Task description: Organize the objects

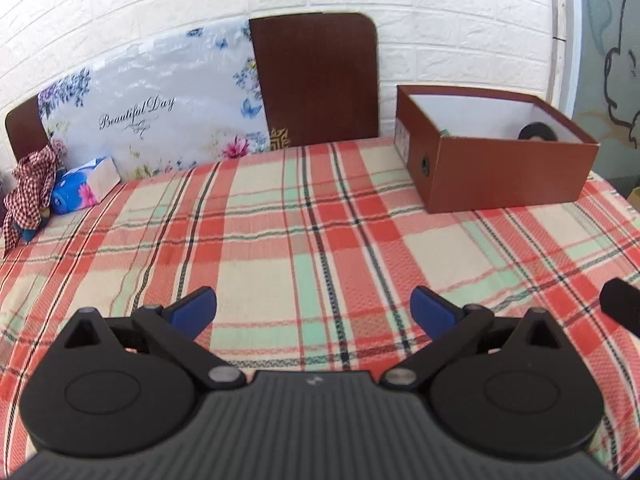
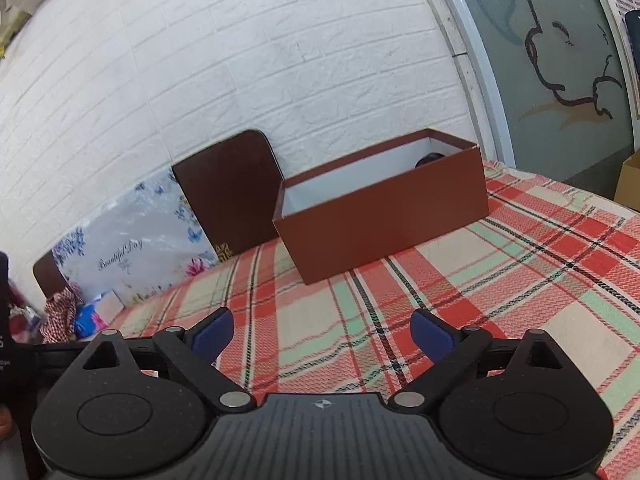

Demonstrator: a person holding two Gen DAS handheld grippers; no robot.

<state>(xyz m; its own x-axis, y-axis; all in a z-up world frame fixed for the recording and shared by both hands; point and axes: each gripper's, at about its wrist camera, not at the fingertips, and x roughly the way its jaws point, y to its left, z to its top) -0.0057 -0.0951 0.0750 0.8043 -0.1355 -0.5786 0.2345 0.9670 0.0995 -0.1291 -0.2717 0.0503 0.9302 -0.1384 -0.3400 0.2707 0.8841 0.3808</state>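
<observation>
An open brown cardboard box (image 1: 500, 176) with a white inside stands on the plaid tablecloth at the far right; it also shows in the right wrist view (image 2: 384, 216). A black round roll (image 1: 536, 133) lies inside it at the far right corner, and its dark top edge shows in the right wrist view (image 2: 430, 158). A small green thing (image 1: 445, 132) peeks over the box wall. My left gripper (image 1: 313, 308) is open and empty above the cloth. My right gripper (image 2: 322, 334) is open and empty, in front of the box.
A blue tissue pack (image 1: 82, 186) and a red checked cloth (image 1: 30, 184) lie at the far left. A floral board (image 1: 160, 108) and a brown board (image 1: 316, 80) lean on the white brick wall. The right gripper's black edge (image 1: 622, 304) shows at right.
</observation>
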